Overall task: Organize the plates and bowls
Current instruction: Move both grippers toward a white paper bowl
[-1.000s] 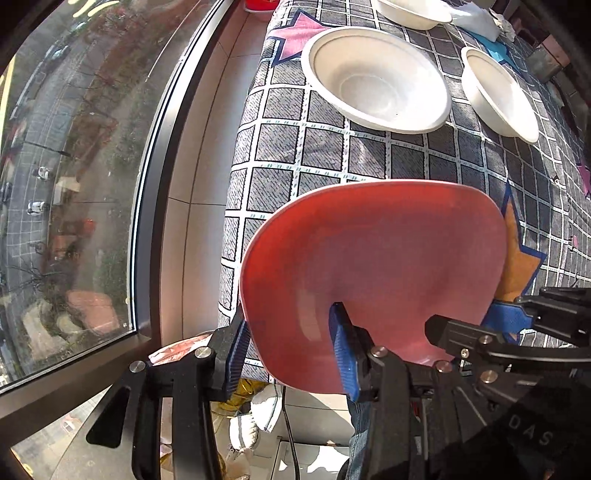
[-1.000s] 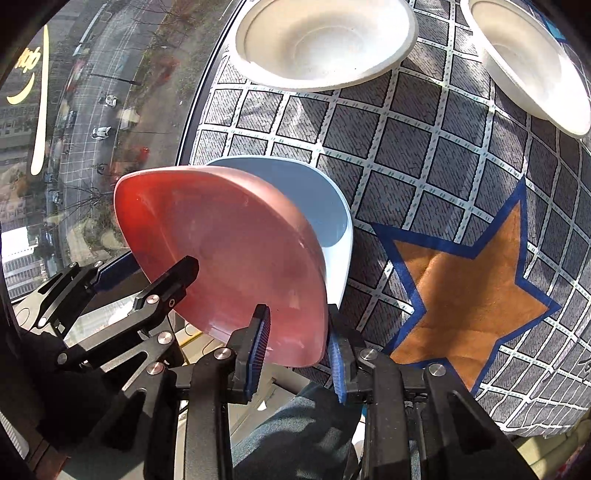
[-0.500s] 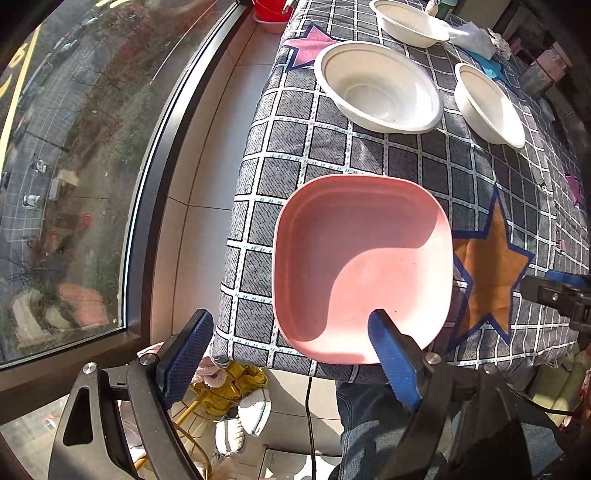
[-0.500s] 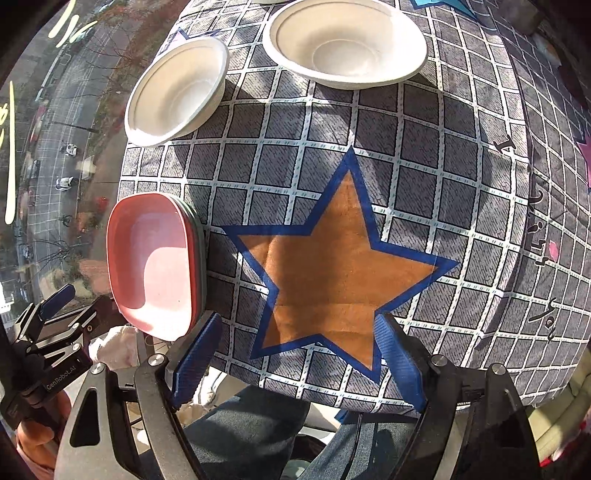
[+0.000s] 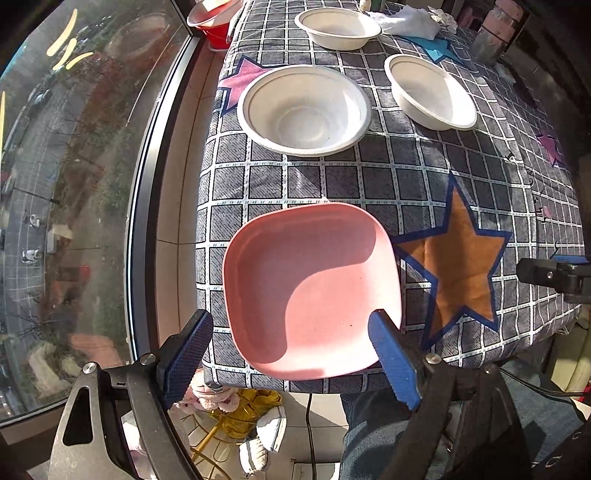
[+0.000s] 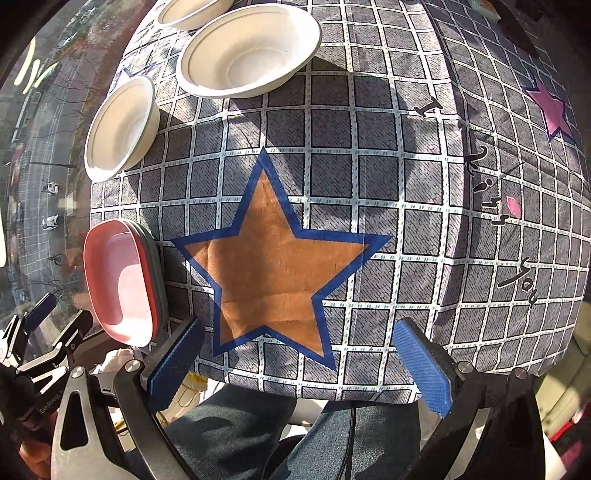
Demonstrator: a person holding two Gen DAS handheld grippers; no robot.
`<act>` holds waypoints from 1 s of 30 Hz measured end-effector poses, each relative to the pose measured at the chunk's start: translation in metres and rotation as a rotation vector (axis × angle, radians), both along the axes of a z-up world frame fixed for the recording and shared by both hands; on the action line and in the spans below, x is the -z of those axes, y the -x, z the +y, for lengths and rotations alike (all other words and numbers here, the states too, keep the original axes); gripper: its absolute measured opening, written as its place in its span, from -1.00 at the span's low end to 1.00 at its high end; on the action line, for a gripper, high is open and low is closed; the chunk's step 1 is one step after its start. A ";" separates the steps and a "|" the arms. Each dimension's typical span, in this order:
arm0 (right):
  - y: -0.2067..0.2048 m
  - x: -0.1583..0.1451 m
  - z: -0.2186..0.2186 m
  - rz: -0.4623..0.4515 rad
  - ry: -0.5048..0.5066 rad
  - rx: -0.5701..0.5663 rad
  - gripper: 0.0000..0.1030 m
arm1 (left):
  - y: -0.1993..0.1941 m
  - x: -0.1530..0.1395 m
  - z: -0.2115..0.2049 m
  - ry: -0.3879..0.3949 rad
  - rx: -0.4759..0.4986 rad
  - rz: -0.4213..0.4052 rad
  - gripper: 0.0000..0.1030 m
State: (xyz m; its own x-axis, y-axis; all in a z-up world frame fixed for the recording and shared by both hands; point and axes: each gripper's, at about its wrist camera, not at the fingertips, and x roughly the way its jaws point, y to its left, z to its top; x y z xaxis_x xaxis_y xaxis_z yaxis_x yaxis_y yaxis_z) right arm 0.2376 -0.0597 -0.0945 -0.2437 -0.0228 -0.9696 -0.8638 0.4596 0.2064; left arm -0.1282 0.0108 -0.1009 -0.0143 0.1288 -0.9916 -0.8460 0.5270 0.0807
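A pink square plate (image 5: 312,291) lies at the table's near left corner, on top of other plates whose grey edges show in the right wrist view (image 6: 122,284). My left gripper (image 5: 291,354) is open, its blue fingers either side of the plate's near edge, not touching. My right gripper (image 6: 299,369) is open and empty over the near edge, by the orange star (image 6: 273,262). Three white bowls (image 5: 303,109) (image 5: 430,92) (image 5: 338,27) stand further back; the nearer ones show in the right wrist view (image 6: 247,50) (image 6: 120,127).
The table has a grey checked cloth (image 5: 406,173). A large window (image 5: 74,184) runs along its left side. A red bowl (image 5: 214,22) stands on the sill at the far left. White tissue (image 5: 406,22) and a metal can (image 5: 491,37) are at the back.
Both grippers let go of the pink plate, which now lies flat on the stack. Both opened and drew back toward the near edge; the right one swung right over the orange star.
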 end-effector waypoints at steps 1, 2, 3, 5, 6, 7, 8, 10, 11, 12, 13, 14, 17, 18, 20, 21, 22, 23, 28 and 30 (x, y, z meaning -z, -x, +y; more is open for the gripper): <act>-0.001 -0.002 0.000 -0.001 -0.002 -0.001 1.00 | 0.002 0.001 0.002 -0.002 0.003 0.002 0.71; 0.000 -0.002 0.001 -0.001 -0.003 -0.001 1.00 | 0.003 0.003 0.004 -0.004 0.005 0.005 0.71; 0.000 -0.002 0.001 -0.002 -0.003 0.000 1.00 | 0.006 0.005 0.008 -0.008 0.007 0.008 0.71; 0.003 -0.001 0.001 0.000 -0.004 0.007 1.00 | 0.007 0.004 0.008 -0.013 0.012 0.014 0.71; 0.003 0.000 0.001 0.001 -0.004 0.011 1.00 | 0.009 0.005 0.010 -0.014 0.013 0.016 0.71; 0.004 0.000 0.000 0.003 -0.004 0.016 1.00 | 0.008 0.004 0.009 -0.015 0.015 0.018 0.71; 0.005 0.001 0.000 0.005 -0.004 0.019 1.00 | 0.010 0.004 0.009 -0.017 0.016 0.020 0.71; 0.005 0.001 -0.001 0.008 -0.005 0.026 1.00 | 0.013 0.004 0.011 -0.017 0.016 0.021 0.71; 0.005 0.002 -0.002 0.010 -0.003 0.028 1.00 | 0.014 0.004 0.012 -0.015 0.016 0.021 0.71; 0.005 0.002 -0.002 0.011 -0.003 0.030 1.00 | 0.014 0.003 0.013 -0.015 0.015 0.020 0.71; 0.005 0.002 -0.003 0.010 -0.003 0.031 1.00 | 0.013 0.002 0.013 -0.016 0.013 0.019 0.71; 0.004 0.002 -0.003 0.009 -0.004 0.034 1.00 | 0.013 0.002 0.013 -0.017 0.012 0.018 0.71; 0.000 0.000 -0.004 0.004 -0.009 0.051 1.00 | 0.009 -0.001 0.016 -0.017 0.007 0.011 0.71; -0.001 0.000 -0.005 0.002 -0.009 0.057 1.00 | 0.006 -0.002 0.015 -0.018 0.009 0.009 0.71; -0.004 -0.001 -0.006 -0.003 -0.012 0.069 1.00 | 0.002 -0.004 0.016 -0.022 0.015 0.004 0.71; -0.006 -0.002 -0.006 -0.006 -0.013 0.073 1.00 | 0.001 -0.005 0.016 -0.025 0.020 0.001 0.71; -0.007 -0.002 -0.007 -0.009 -0.014 0.077 1.00 | -0.001 -0.006 0.017 -0.028 0.024 -0.001 0.71; -0.009 -0.003 -0.007 -0.012 -0.014 0.080 1.00 | -0.002 -0.007 0.017 -0.030 0.029 -0.004 0.71; -0.015 -0.007 -0.008 -0.036 -0.017 0.090 1.00 | -0.003 -0.007 0.021 -0.017 0.026 -0.025 0.71; -0.015 -0.009 -0.009 -0.047 -0.017 0.084 1.00 | -0.001 -0.005 0.024 -0.001 0.010 -0.040 0.71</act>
State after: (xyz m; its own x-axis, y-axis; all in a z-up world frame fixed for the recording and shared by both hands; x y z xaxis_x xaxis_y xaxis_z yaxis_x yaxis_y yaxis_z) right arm 0.2529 -0.0689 -0.0859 -0.1981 0.0120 -0.9801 -0.8313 0.5277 0.1745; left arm -0.1269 0.0352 -0.0959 0.0267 0.1297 -0.9912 -0.8432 0.5355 0.0474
